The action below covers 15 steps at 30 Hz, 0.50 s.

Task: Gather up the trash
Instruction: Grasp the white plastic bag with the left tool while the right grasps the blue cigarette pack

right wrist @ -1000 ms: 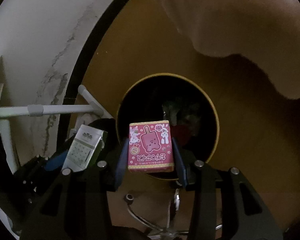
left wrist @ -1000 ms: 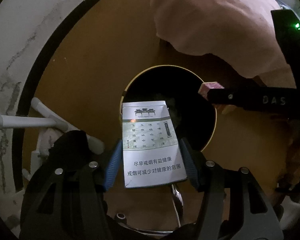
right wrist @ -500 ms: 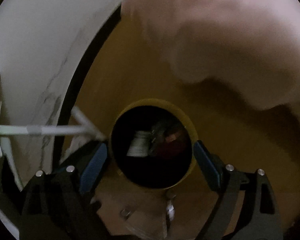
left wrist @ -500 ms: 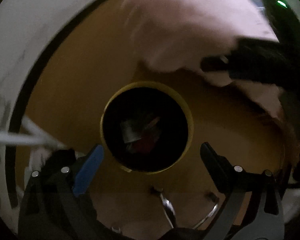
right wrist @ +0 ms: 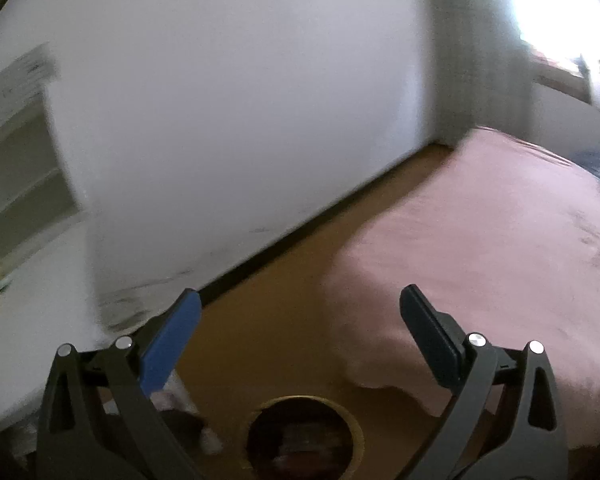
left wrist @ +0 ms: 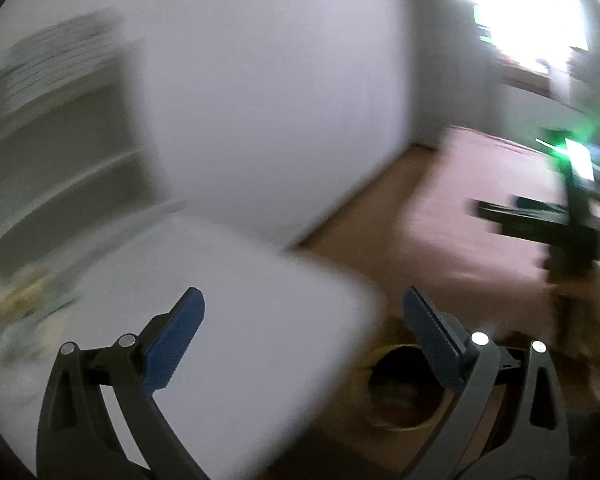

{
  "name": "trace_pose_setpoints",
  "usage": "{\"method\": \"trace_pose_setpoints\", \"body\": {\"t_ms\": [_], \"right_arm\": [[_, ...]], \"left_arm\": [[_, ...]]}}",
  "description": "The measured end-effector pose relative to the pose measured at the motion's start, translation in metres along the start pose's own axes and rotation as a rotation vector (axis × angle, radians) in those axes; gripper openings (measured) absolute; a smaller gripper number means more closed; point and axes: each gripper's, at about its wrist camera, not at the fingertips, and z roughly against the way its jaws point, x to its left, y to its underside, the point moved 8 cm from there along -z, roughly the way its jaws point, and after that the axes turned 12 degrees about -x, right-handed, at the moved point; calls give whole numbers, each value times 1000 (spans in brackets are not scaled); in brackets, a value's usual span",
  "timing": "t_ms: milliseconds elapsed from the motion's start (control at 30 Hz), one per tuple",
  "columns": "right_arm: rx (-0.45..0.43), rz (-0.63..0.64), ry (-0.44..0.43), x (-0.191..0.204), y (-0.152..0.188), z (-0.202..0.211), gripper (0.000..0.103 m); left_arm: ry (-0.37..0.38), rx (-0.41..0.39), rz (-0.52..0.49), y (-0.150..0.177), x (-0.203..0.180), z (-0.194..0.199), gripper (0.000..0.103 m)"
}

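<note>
My left gripper (left wrist: pixel 302 314) and right gripper (right wrist: pixel 298 314) have just opened wide and hold nothing; the boxes they held before now lie in the bin (right wrist: pixel 354 428) below.

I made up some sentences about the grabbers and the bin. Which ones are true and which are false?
1. The left gripper holds a box between its fingers. False: its fingers are wide apart with nothing between them.
2. The right gripper is open and empty. True.
3. The round bin stands on the brown floor. True.
4. The bed cover is green. False: it is pink.
5. The bin has a yellow rim. True.
</note>
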Motion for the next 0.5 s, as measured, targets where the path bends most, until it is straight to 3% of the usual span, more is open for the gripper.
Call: {"method": "trace_pose_setpoints", "body": {"t_ms": [67,267,367,433,467,500], "right_arm": [[8,56,-65,40,-5,-11,96],[19,109,-236,147,-11,-23,96],[26,122,-303,191,-10,-28,96],[35,125,-339,216,-9,-28,96],[40,128,-358,228,-9,-26,96],[44,135,-372,243,-9,-25,96]], "left_arm": [[-164,47,40,18,77,15,96],[-394,216,200,80,251,49,96],[-388,262,258,100,294,53,95],[-332,281,274,108,298,49,94],[-299,291,280,110,295,45,92],[-281,300,287,112,295,41,81]]}}
